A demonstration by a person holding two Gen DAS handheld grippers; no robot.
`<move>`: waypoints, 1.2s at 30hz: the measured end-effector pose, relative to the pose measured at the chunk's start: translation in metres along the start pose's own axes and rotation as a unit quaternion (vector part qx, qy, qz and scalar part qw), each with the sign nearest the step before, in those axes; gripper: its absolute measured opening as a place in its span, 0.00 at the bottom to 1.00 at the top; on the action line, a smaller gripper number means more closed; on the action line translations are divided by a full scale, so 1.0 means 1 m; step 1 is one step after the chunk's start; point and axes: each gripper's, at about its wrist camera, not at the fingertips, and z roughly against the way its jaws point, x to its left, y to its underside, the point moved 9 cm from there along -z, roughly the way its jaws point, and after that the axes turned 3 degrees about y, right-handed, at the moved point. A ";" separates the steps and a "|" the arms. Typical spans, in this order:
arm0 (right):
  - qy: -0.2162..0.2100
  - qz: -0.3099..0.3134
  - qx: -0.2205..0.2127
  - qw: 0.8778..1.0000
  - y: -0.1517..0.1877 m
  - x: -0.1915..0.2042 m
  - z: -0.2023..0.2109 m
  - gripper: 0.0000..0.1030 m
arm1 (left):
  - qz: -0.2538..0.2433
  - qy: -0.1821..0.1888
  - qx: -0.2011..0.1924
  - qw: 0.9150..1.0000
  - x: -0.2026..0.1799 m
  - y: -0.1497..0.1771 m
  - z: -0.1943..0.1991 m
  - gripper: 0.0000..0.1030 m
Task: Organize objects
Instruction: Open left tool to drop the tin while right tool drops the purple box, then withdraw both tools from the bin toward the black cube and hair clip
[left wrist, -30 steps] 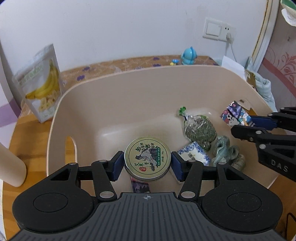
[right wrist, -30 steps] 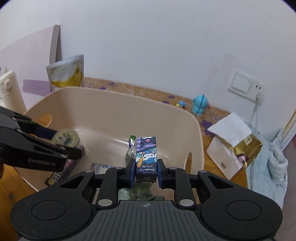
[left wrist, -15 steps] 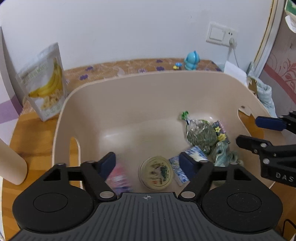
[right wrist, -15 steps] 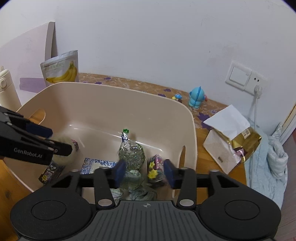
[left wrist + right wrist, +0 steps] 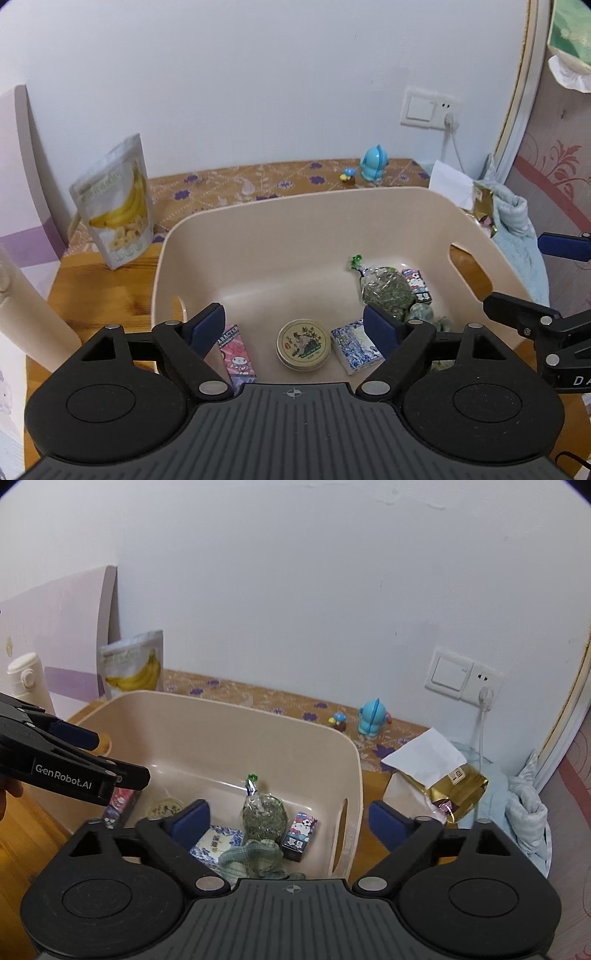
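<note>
The left gripper (image 5: 294, 325) hides part of a pink cartoon carton (image 5: 237, 355) in the beige plastic tub (image 5: 258, 221); both it and the right gripper (image 5: 289, 818) have just been opening wide, holding nothing.

Your left gripper (image 5: 294, 325) tilts downward, its jaws spread wide and just been opening, nothing between the pads. Your right gripper (image 5: 290, 819) tilts down too, its jaws just opened wide and empty. Both sit side by side, apart.
</note>
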 end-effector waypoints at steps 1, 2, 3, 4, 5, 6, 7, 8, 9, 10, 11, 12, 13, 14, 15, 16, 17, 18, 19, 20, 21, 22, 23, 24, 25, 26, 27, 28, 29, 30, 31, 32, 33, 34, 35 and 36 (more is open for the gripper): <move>0.003 0.001 -0.004 1.000 0.000 0.000 0.004 0.94 | -0.001 0.001 -0.004 1.000 -0.001 0.001 0.005 0.83; 0.005 0.002 -0.006 1.000 0.001 0.000 0.008 0.96 | -0.001 0.001 -0.008 1.000 -0.002 0.001 0.010 0.83; 0.006 0.002 -0.008 1.000 0.001 0.000 0.012 0.97 | -0.001 0.002 -0.012 1.000 -0.002 0.003 0.015 0.84; 0.007 0.001 -0.011 1.000 0.002 0.000 0.017 0.98 | -0.002 0.003 -0.015 1.000 -0.004 0.005 0.020 0.84; 0.008 0.000 -0.012 1.000 0.004 0.000 0.020 0.99 | -0.004 0.004 -0.018 1.000 -0.005 0.007 0.024 0.84; 0.007 0.001 -0.012 1.000 0.005 -0.001 0.023 1.00 | -0.005 0.004 -0.019 1.000 -0.006 0.009 0.028 0.84; 0.008 0.001 -0.013 1.000 0.007 -0.001 0.027 1.00 | -0.007 0.004 -0.021 1.000 -0.007 0.012 0.032 0.84; 0.009 0.001 -0.013 1.000 0.009 -0.001 0.029 1.00 | -0.010 0.004 -0.022 1.000 -0.008 0.015 0.035 0.84; 0.011 0.000 -0.013 1.000 0.011 -0.002 0.032 1.00 | -0.011 0.005 -0.023 1.000 -0.008 0.018 0.038 0.84; 0.011 -0.002 -0.013 1.000 0.013 -0.003 0.035 1.00 | -0.012 0.005 -0.025 1.000 -0.009 0.021 0.041 0.84; 0.012 -0.005 -0.013 1.000 0.016 -0.003 0.037 1.00 | -0.013 0.006 -0.027 1.000 -0.009 0.024 0.045 0.84; 0.011 -0.009 -0.012 1.000 0.019 -0.003 0.039 1.00 | -0.014 0.007 -0.029 0.999 -0.009 0.027 0.048 0.84; 0.008 -0.012 -0.009 1.000 0.023 -0.002 0.040 1.00 | -0.016 0.008 -0.029 0.999 -0.009 0.031 0.050 0.85; 0.004 -0.013 -0.004 1.000 0.027 -0.002 0.041 1.00 | -0.017 0.008 -0.029 0.999 -0.009 0.035 0.053 0.85; 0.001 -0.015 0.000 1.000 0.032 0.000 0.042 1.00 | -0.017 0.007 -0.029 0.999 -0.009 0.038 0.055 0.85; -0.001 -0.018 0.004 1.000 0.037 0.000 0.042 1.00 | -0.017 0.007 -0.030 0.999 -0.008 0.042 0.057 0.85; 0.000 -0.019 0.009 1.000 0.042 0.000 0.042 1.00 | -0.016 0.006 -0.029 0.999 -0.007 0.046 0.058 0.85; 0.003 -0.019 0.013 1.000 0.046 0.000 0.042 1.00 | -0.016 0.006 -0.028 0.999 -0.006 0.050 0.060 0.85; 0.006 -0.019 0.018 1.000 0.052 0.000 0.042 1.00 | -0.015 0.006 -0.027 1.000 -0.005 0.053 0.060 0.85; 0.007 -0.020 0.021 1.000 0.056 0.000 0.042 1.00 | -0.013 0.006 -0.026 1.000 -0.005 0.056 0.061 0.85; 0.007 -0.022 0.025 0.999 0.061 0.000 0.042 1.00 | -0.010 0.005 -0.025 1.000 -0.004 0.061 0.061 0.85; 0.007 -0.024 0.029 0.999 0.066 0.000 0.042 1.00 | -0.008 0.003 -0.026 1.000 -0.002 0.064 0.061 0.85; 0.008 -0.024 0.032 0.999 0.070 0.000 0.042 1.00 | -0.006 -0.001 -0.029 1.000 0.000 0.068 0.061 0.85; 0.008 -0.024 0.035 0.999 0.074 0.000 0.042 1.00 | -0.005 -0.005 -0.028 1.000 0.001 0.073 0.060 0.85; 0.009 -0.024 0.039 0.999 0.079 0.000 0.042 1.00 | -0.005 -0.006 -0.025 1.000 0.001 0.078 0.059 0.85; 0.009 -0.024 0.043 0.999 0.084 0.000 0.042 1.00 | -0.004 -0.004 -0.022 1.000 0.001 0.083 0.057 0.85; 0.010 -0.024 0.046 0.999 0.088 0.000 0.042 1.00 | -0.001 -0.002 -0.018 1.000 0.002 0.088 0.055 0.85; 0.010 -0.024 0.051 0.998 0.093 0.000 0.041 1.00 | 0.001 0.000 -0.014 1.000 0.003 0.093 0.053 0.85; 0.010 -0.024 0.055 0.998 0.097 0.000 0.041 1.00 | 0.003 0.002 -0.010 1.000 0.004 0.097 0.051 0.85; 0.011 -0.023 0.058 0.998 0.101 0.000 0.040 1.00 | 0.005 0.001 -0.007 1.000 0.005 0.102 0.050 0.85; 0.013 -0.023 0.062 0.998 0.106 0.000 0.039 1.00 | 0.006 -0.001 -0.005 1.000 0.006 0.106 0.048 0.85; 0.014 -0.024 0.066 0.997 0.110 -0.001 0.038 1.00 | 0.007 -0.002 -0.003 1.000 0.007 0.109 0.047 0.85; 0.014 -0.025 0.070 0.997 0.114 0.000 0.038 1.00 | 0.008 -0.004 -0.002 1.000 0.008 0.113 0.045 0.85; 0.012 -0.027 0.075 0.997 0.119 0.001 0.037 1.00 | 0.009 -0.004 0.000 1.000 0.009 0.117 0.044 0.85; 0.010 -0.028 0.079 0.996 0.122 0.003 0.036 1.00 | 0.009 -0.003 0.004 1.000 0.009 0.120 0.042 0.85; 0.009 -0.028 0.082 0.996 0.125 0.005 0.035 1.00 | 0.009 -0.002 0.006 1.000 0.009 0.123 0.040 0.85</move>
